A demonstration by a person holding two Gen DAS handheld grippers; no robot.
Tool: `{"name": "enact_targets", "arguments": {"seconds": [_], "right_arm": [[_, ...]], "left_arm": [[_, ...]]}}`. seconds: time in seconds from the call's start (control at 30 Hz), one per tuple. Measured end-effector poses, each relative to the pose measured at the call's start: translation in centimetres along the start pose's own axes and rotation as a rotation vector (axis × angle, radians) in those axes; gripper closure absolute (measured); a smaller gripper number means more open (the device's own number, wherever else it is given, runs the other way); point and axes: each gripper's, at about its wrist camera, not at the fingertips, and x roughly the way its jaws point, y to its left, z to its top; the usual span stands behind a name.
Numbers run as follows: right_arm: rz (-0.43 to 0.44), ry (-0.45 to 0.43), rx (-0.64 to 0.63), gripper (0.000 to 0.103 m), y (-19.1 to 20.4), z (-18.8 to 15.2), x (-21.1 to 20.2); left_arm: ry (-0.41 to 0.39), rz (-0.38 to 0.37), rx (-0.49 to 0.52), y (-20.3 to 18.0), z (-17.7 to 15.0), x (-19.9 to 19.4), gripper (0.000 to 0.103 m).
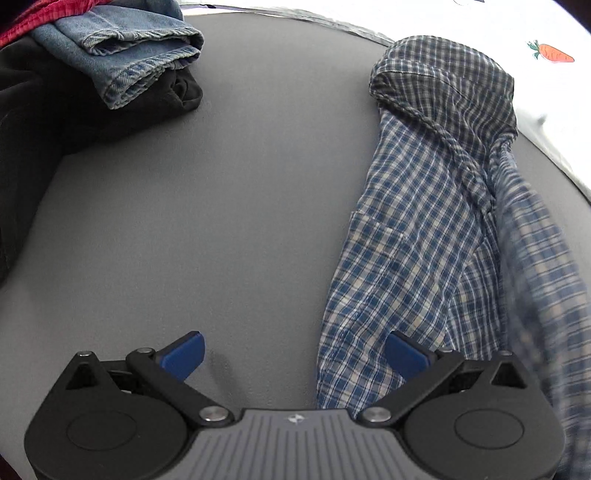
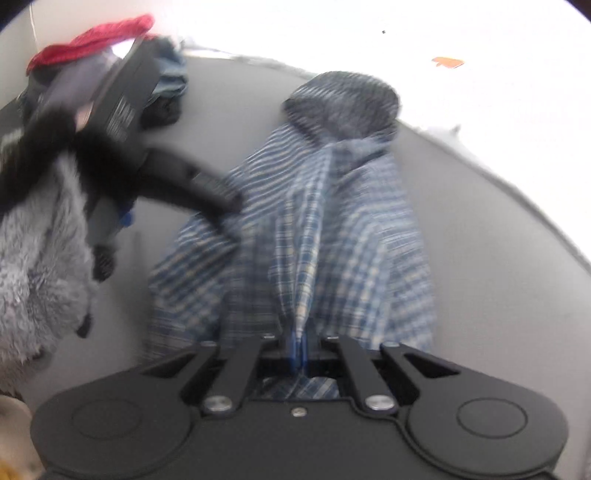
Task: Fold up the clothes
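Observation:
A blue and white checked shirt lies stretched out on the grey table, its collar end at the far side. My left gripper is open, low over the table, its right pad over the shirt's near left edge. In the right wrist view my right gripper is shut on a fold of the shirt and holds that edge lifted. The view is blurred. The left gripper's black body shows at the left of the shirt.
A pile of clothes sits at the table's far left: folded blue jeans, a black garment and a red one. A white cloth with a carrot print lies beyond the table. A grey fluffy sleeve is at left.

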Motion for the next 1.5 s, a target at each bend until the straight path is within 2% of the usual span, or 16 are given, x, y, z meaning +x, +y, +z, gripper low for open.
{"name": "enact_targets", "arguments": {"seconds": [0.1,0.2,0.27,0.3,0.37,0.43,0.5,0.6,0.7,0.9,1.1,1.2,1.27,1.3,1.4,1.5], "right_arm": [[-0.180,-0.062,-0.048,0.100,-5.6,0.2,-3.2],[-0.470,-0.095,-0.149,0.100,-11.9,0.5,-3.9],[-0.683,-0.074,-0.206,0.100,-17.0,0.6,-2.7],[-0.787,-0.060,-0.231,0.095,-19.3,0.6,-2.0],[-1.015,-0.022,-0.274,0.074,-23.1,0.3,-0.3],[-1.122,0.029,-0.316,0.057,-24.4,-0.1,0.5],[-1.056,0.015,-0.243,0.051,-23.1,-0.7,-0.3],[-0.830,-0.001,-0.081,0.045,-19.6,-2.7,-1.2],[-0.631,0.042,0.024,0.043,-15.1,-5.9,-1.5],[-0.439,0.147,0.158,0.043,-8.7,-12.2,-1.6],[-0.336,0.123,0.300,0.042,-9.3,-14.0,-2.5],[-0.162,0.106,0.392,0.038,-10.8,-14.5,-1.4],[-0.087,0.107,0.438,0.039,-11.2,-15.0,-0.3],[-0.091,0.118,0.430,0.046,-11.1,-15.2,0.3],[-0.235,0.147,0.356,0.087,-10.6,-15.3,1.3],[-0.374,0.086,0.387,0.096,-12.4,-15.2,-0.3]], "left_arm": [[-0.010,0.020,0.045,-0.7,-0.7,-0.2,0.000],[-0.020,0.025,0.082,-1.3,-1.2,-0.6,0.000],[-0.030,0.028,0.108,-1.6,-1.4,-0.9,0.000],[-0.035,0.030,0.122,-1.8,-1.5,-1.1,0.000],[-0.035,0.024,0.138,-2.0,-1.6,-1.4,0.000],[-0.028,0.013,0.150,-2.1,-1.8,-1.6,0.000],[-0.018,0.005,0.155,-2.4,-2.0,-1.5,0.000],[-0.011,0.004,0.178,-3.2,-2.5,-1.4,0.000],[-0.010,0.011,0.228,-4.1,-3.3,-1.4,0.000],[0.021,0.011,0.295,-5.5,-5.4,-2.1,0.002],[0.041,0.029,0.408,-6.4,-8.7,-3.5,0.001],[-0.001,0.036,0.489,-7.2,-10.8,-4.0,0.001],[-0.043,0.055,0.529,-7.9,-11.9,-4.4,0.001],[-0.064,0.068,0.540,-8.1,-12.3,-4.5,0.000],[-0.141,0.136,0.561,-8.5,-12.7,-4.7,0.000],[-0.251,0.295,0.599,-8.3,-12.5,-4.5,0.000]]}}
